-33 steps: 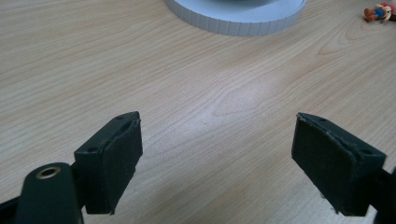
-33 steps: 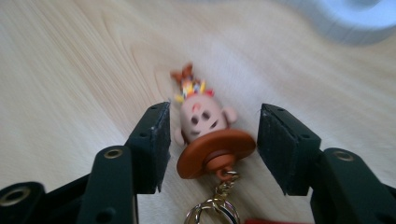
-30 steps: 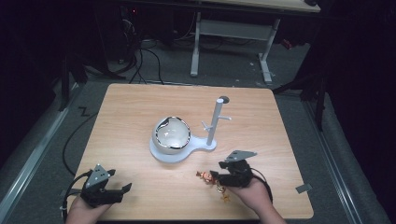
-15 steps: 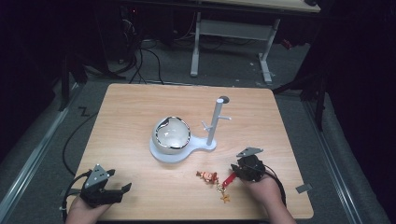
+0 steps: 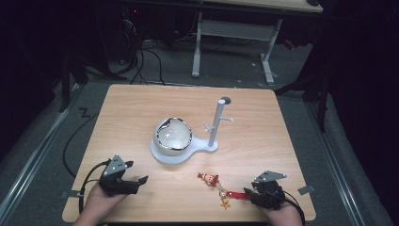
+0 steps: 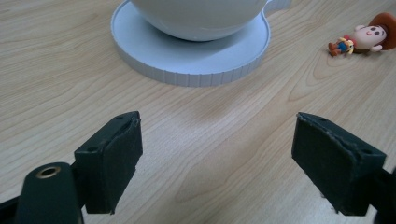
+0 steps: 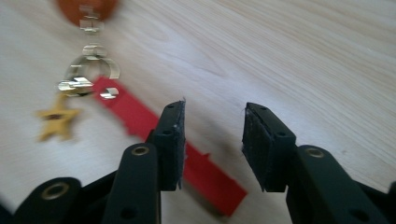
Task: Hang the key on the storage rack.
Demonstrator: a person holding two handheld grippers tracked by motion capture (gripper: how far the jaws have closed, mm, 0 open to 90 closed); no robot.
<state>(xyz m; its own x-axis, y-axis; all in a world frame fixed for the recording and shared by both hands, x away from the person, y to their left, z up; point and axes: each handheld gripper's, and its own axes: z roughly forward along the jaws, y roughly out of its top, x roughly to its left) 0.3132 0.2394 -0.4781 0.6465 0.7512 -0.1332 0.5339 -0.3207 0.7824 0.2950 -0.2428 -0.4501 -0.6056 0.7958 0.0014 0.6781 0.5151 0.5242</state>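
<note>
The keychain (image 5: 217,186) lies flat on the table (image 5: 141,108), near the front edge and right of centre, in front of the white stand (image 5: 214,123) with its round base and the shiny bowl (image 5: 173,136) sitting on it. From above I read it as a small cowboy figure (image 5: 208,178) with a brown hat and a red body, joined by a short metal chain to a ring that carries a yellow star charm (image 5: 225,204) and a flat red strap (image 5: 236,194).

In the right gripper view the strap (image 7: 154,126) runs slantwise under my right tool (image 7: 212,140); it passes below the left pad and shows again between the jaws, lying on the wood. The jaws have just been opening a little and now stand partly apart, and neither pad presses on the strap. The silver ring (image 7: 88,70) and the star (image 7: 56,120) are blurred at the upper left of that view.

From above, my right tool (image 5: 249,192) rests at the strap's far right end. My left tool (image 5: 139,181) sits well apart at the front left with its jaws wide and nothing between them. In the left gripper view it faces the stand's base (image 6: 196,60), and the figure (image 6: 362,39) lies on its side at the upper right.
</note>
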